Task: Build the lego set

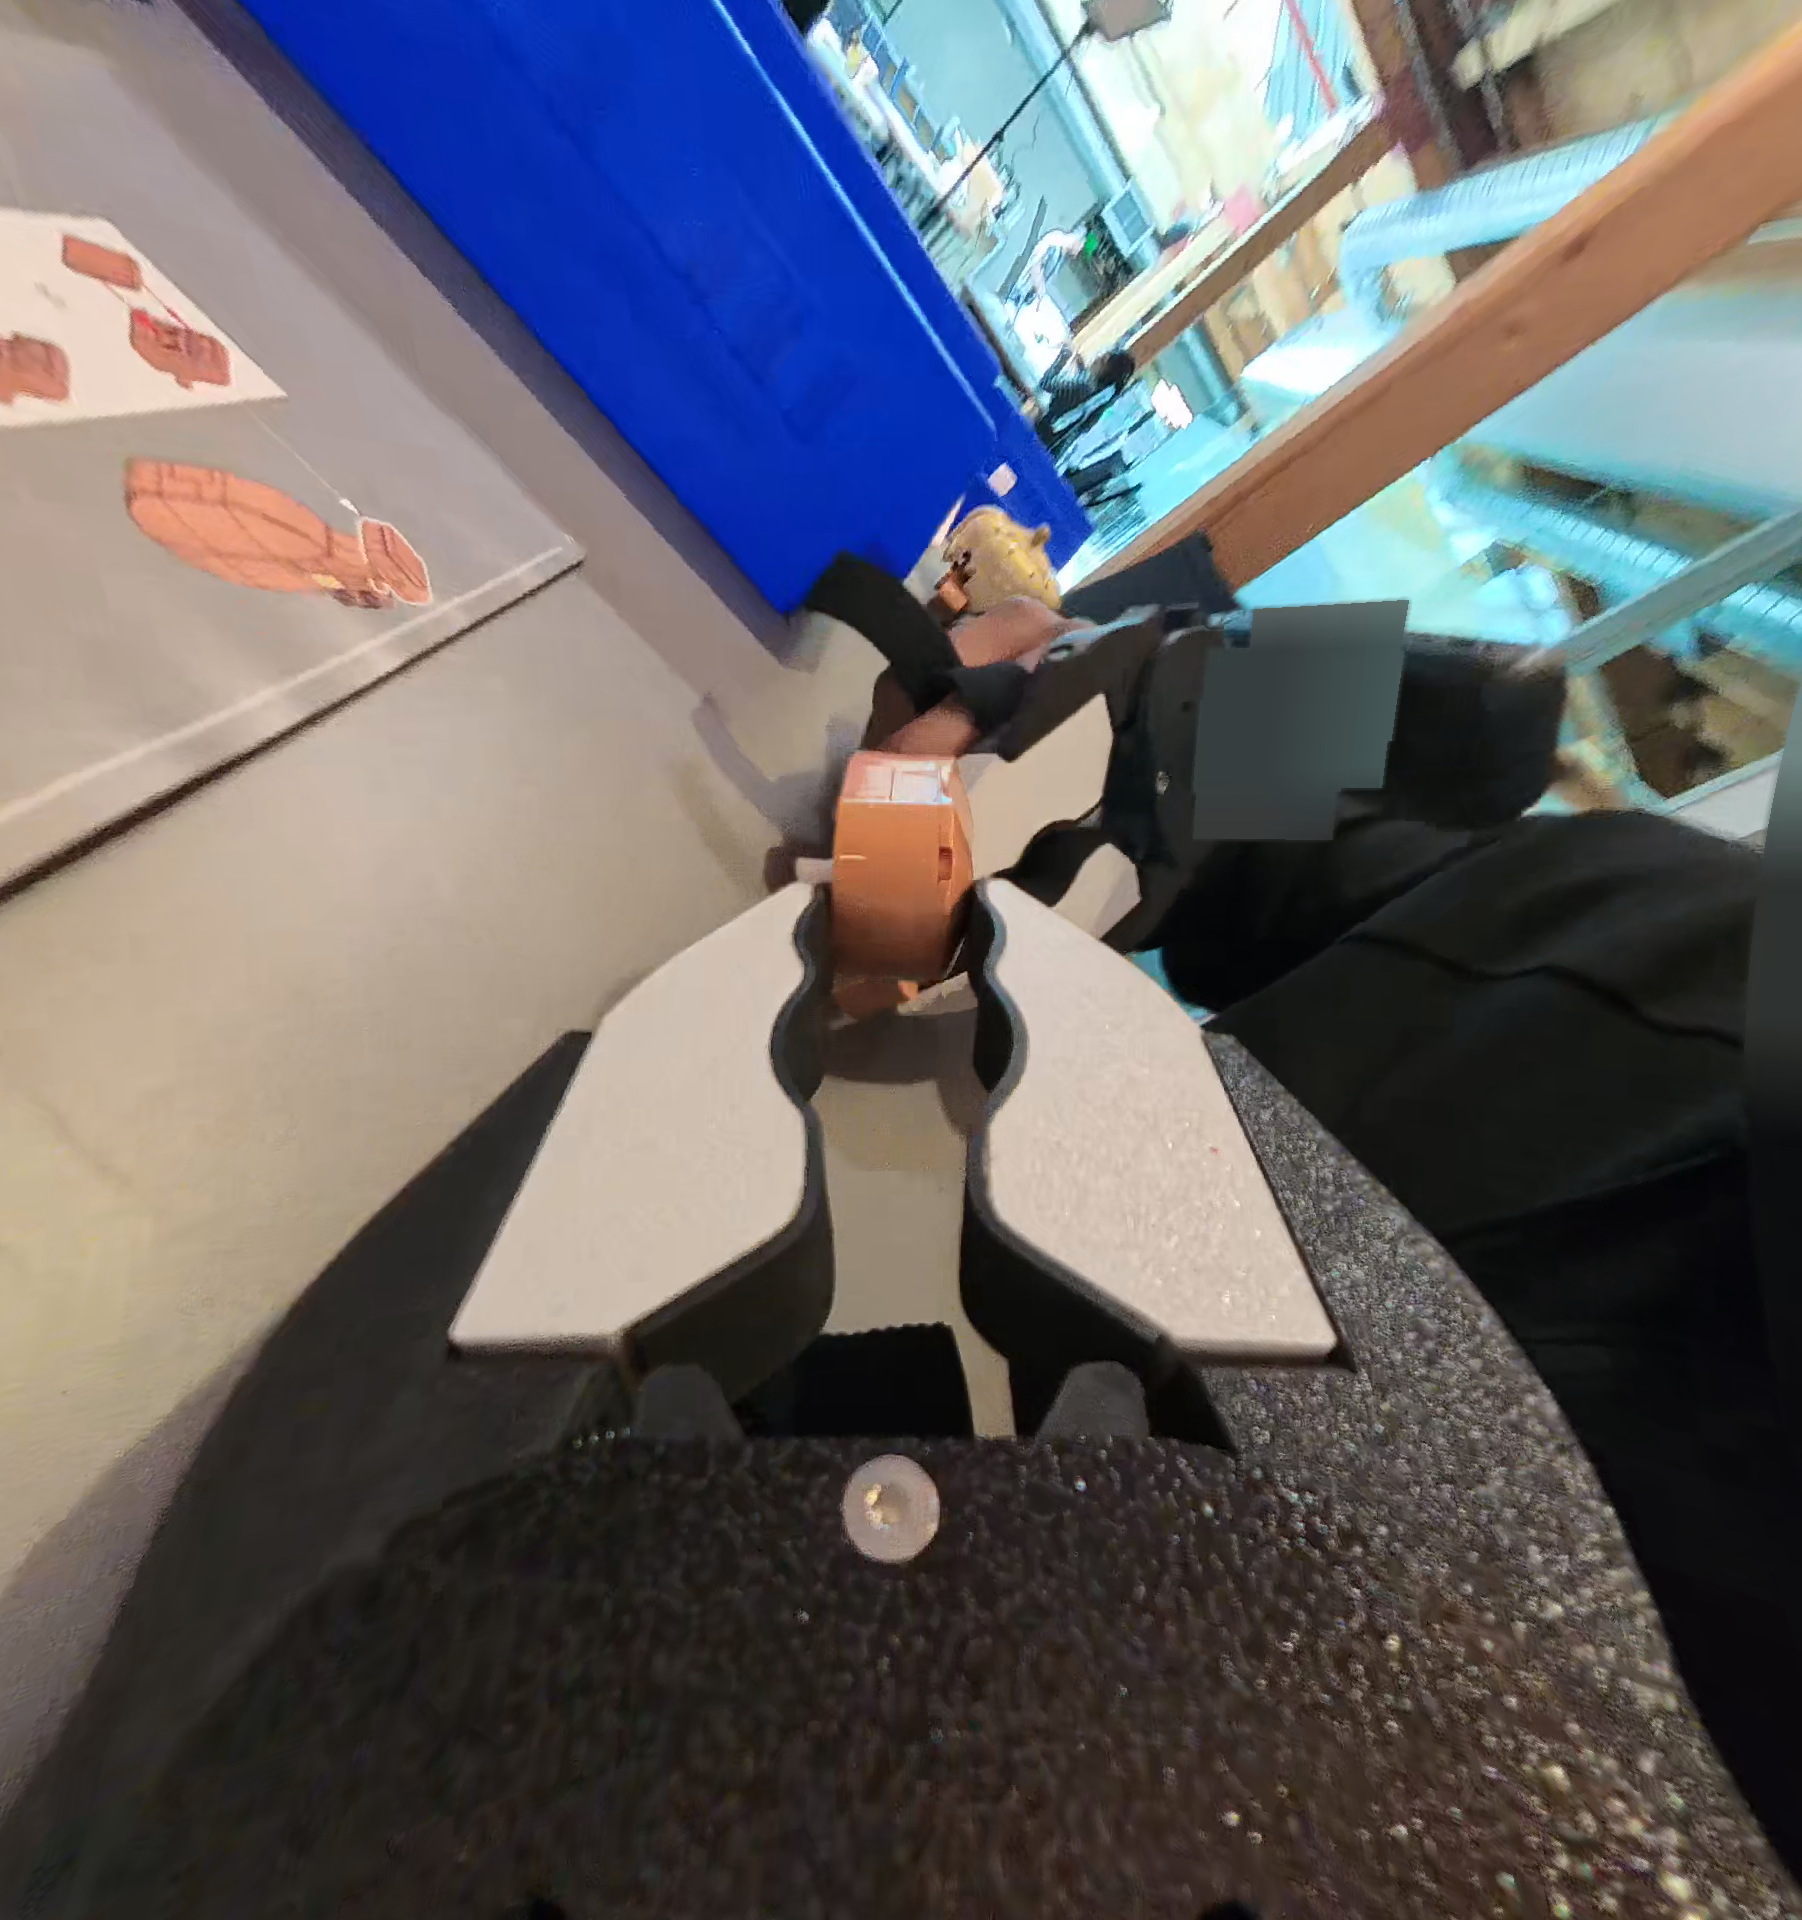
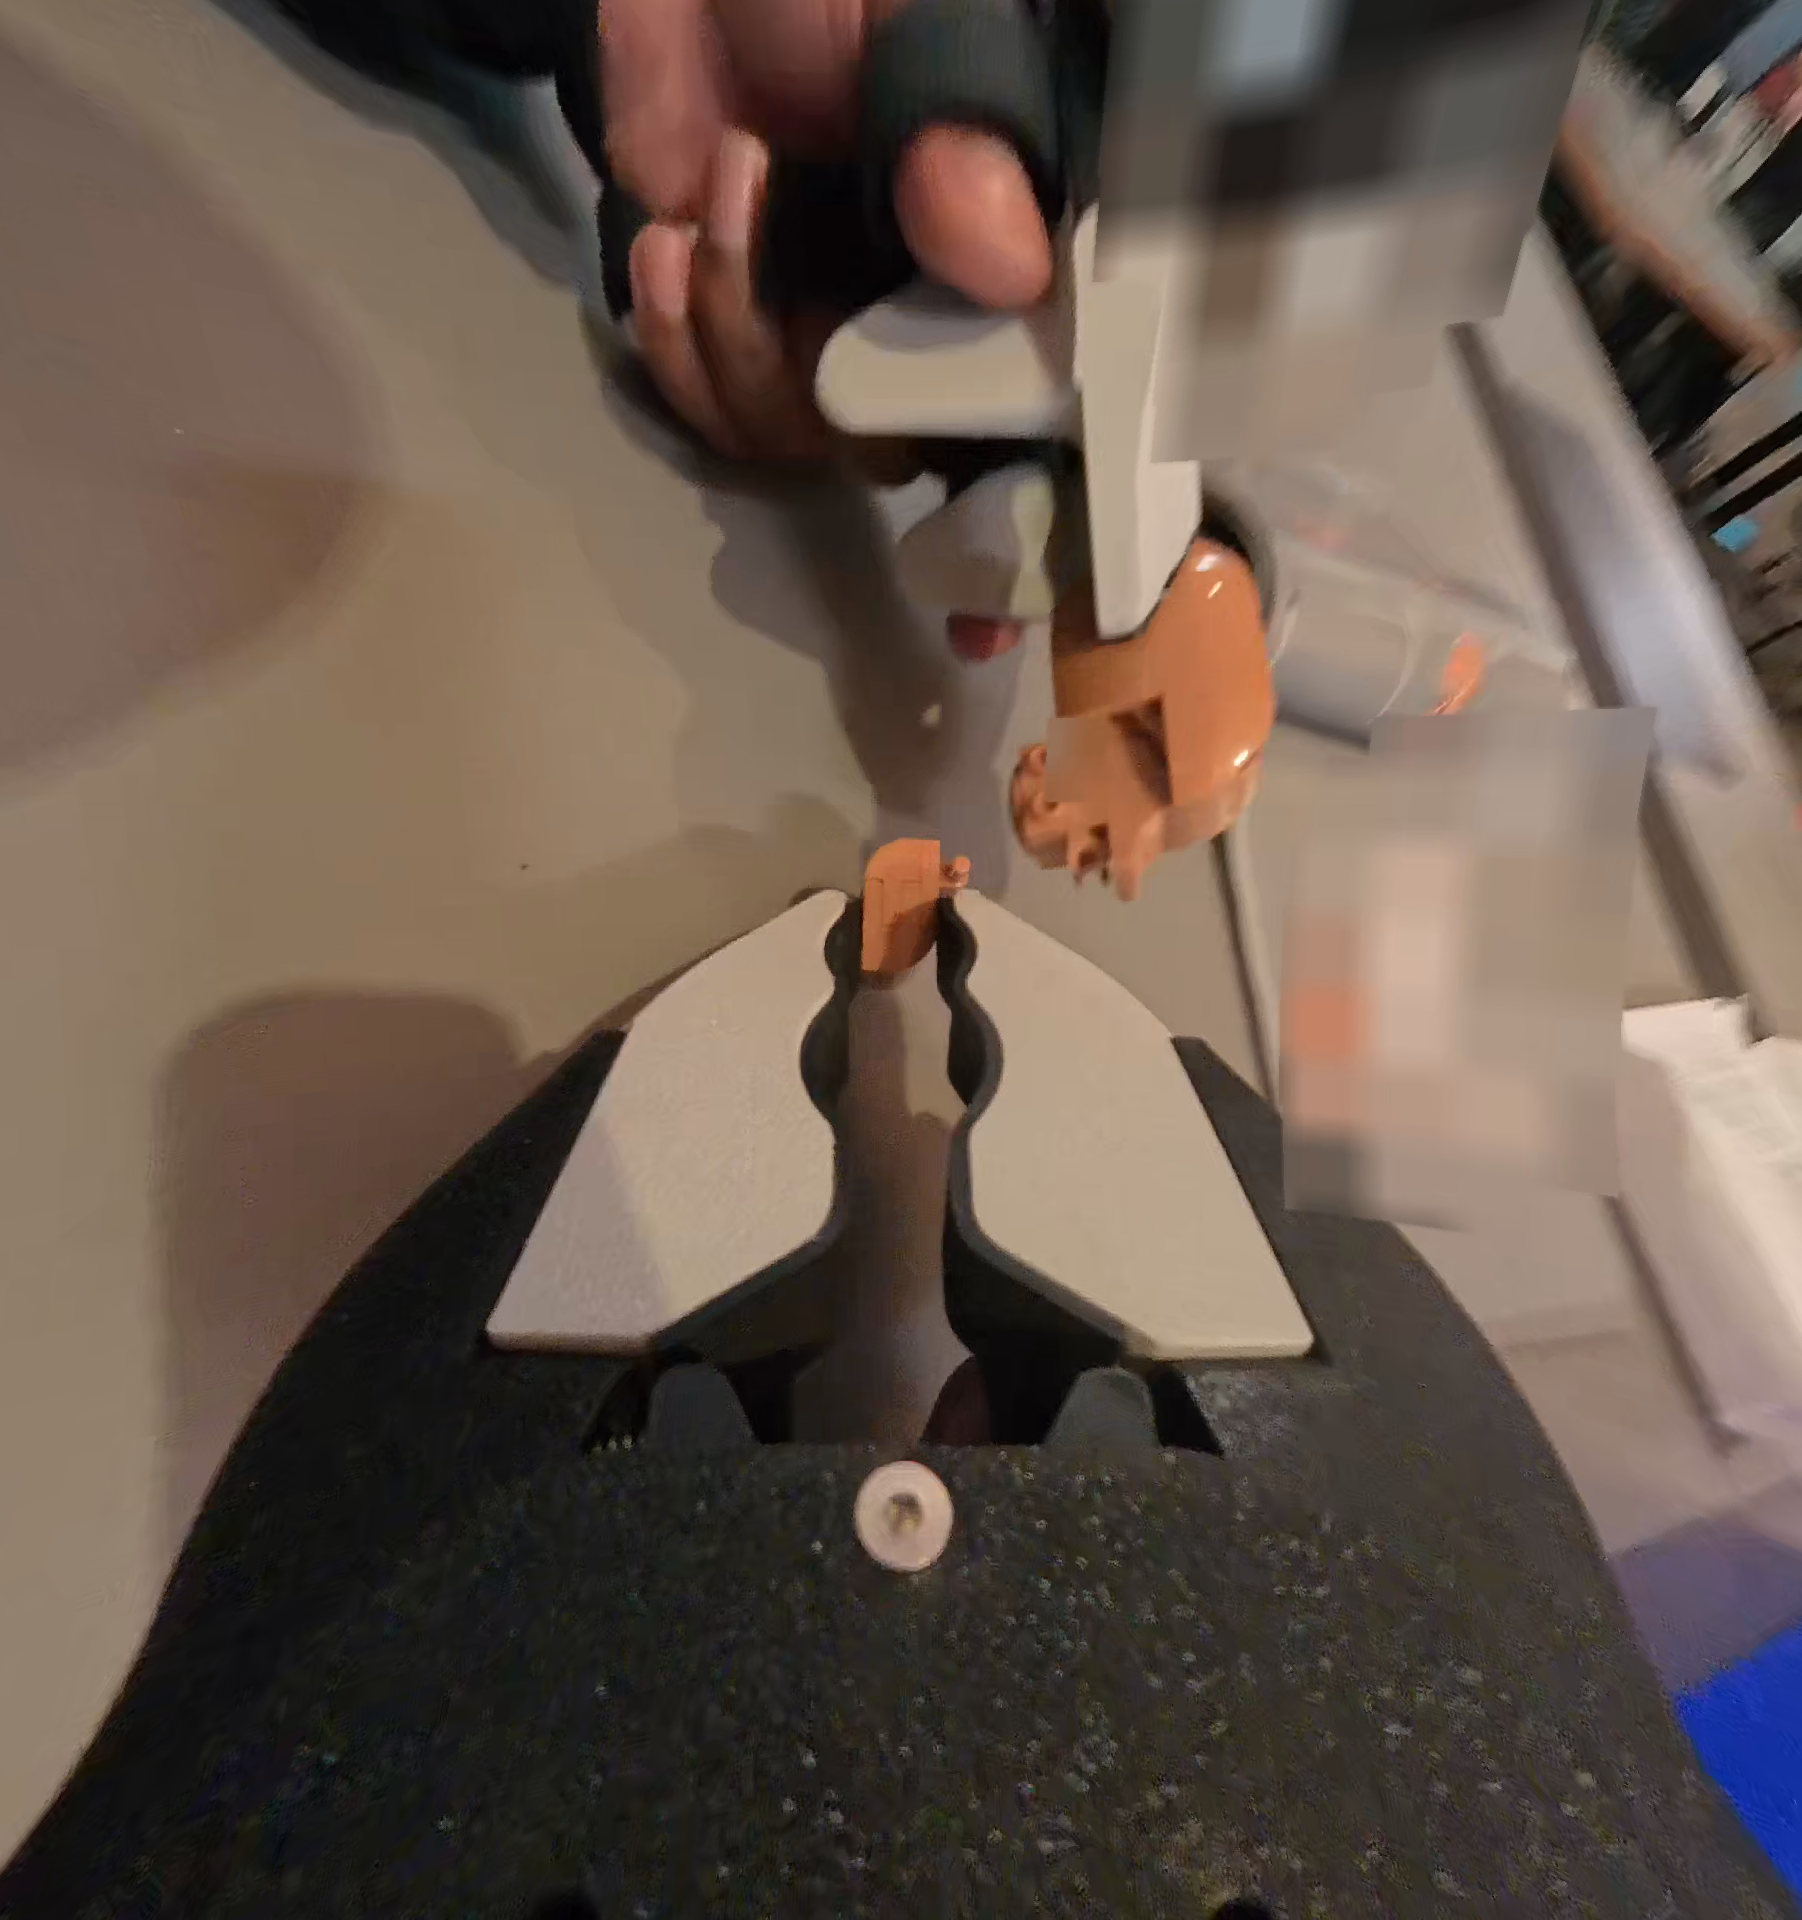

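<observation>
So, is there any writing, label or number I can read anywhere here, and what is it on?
No text here can be read.
Picture sheet on the table: drawings only, no legible words.
White sticker on the blue bin: too small to read.
White papers: print too blurred to read.

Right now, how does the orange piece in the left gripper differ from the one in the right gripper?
The left gripper holds a large rounded orange block, built from several parts; the right gripper holds a small orange piece. The block fills a wider gap between the fingers; the piece sits between fingers that stand closer together. The piece has a tiny peg at its side. Both are orange plastic, pinched at the fingertips.
</observation>
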Action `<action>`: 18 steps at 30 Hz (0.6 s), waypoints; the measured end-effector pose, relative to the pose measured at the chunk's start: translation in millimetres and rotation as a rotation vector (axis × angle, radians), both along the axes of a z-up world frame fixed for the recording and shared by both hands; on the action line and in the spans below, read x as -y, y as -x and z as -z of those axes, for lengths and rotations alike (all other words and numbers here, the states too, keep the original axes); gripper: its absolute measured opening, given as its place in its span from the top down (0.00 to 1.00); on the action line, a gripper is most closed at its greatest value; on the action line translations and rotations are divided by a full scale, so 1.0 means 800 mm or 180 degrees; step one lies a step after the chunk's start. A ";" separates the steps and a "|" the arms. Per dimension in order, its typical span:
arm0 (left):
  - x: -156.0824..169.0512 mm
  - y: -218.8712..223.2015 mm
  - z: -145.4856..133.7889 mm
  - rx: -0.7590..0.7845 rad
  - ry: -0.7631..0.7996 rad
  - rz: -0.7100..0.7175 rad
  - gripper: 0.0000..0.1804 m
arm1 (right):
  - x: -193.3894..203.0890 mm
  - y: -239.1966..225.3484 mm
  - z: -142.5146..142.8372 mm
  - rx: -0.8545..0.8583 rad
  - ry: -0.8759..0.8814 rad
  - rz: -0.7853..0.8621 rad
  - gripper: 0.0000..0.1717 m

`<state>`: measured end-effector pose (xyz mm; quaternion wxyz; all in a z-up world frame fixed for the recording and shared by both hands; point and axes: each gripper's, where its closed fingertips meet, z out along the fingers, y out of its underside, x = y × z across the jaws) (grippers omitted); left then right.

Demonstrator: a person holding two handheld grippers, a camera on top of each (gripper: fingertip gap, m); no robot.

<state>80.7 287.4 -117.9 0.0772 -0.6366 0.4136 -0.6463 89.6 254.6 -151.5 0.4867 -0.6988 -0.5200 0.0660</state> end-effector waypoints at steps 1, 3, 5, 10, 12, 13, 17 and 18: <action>0.003 0.000 -0.003 0.0034 0.0129 0.0015 0.87 | -0.002 0.000 -0.007 0.0004 -0.0178 -0.0013 0.92; 0.006 0.000 -0.004 0.0043 0.0215 0.0048 0.87 | -0.001 -0.002 -0.011 0.0053 -0.0352 -0.0097 0.92; 0.004 0.002 -0.005 0.0056 0.0166 0.0068 0.87 | 0.004 -0.003 -0.015 0.0000 -0.0440 -0.0231 0.92; 0.003 0.007 -0.004 0.0035 0.0195 0.0182 0.87 | 0.007 -0.007 -0.026 -0.0227 -0.0479 -0.0329 0.92; 0.010 0.009 -0.004 0.0025 0.0185 0.0313 0.87 | 0.008 -0.009 -0.026 -0.0207 -0.0484 -0.0368 0.92; 0.014 0.011 -0.004 0.0017 0.0170 0.0389 0.87 | 0.009 -0.009 -0.025 -0.0188 -0.0497 -0.0390 0.92; 0.020 0.011 -0.002 0.0001 0.0190 0.0482 0.87 | 0.015 -0.007 -0.024 -0.0194 -0.0469 -0.0503 0.92; 0.020 0.011 -0.004 0.0022 0.0218 0.0479 0.87 | 0.017 -0.007 -0.021 -0.0154 -0.0447 -0.0528 0.92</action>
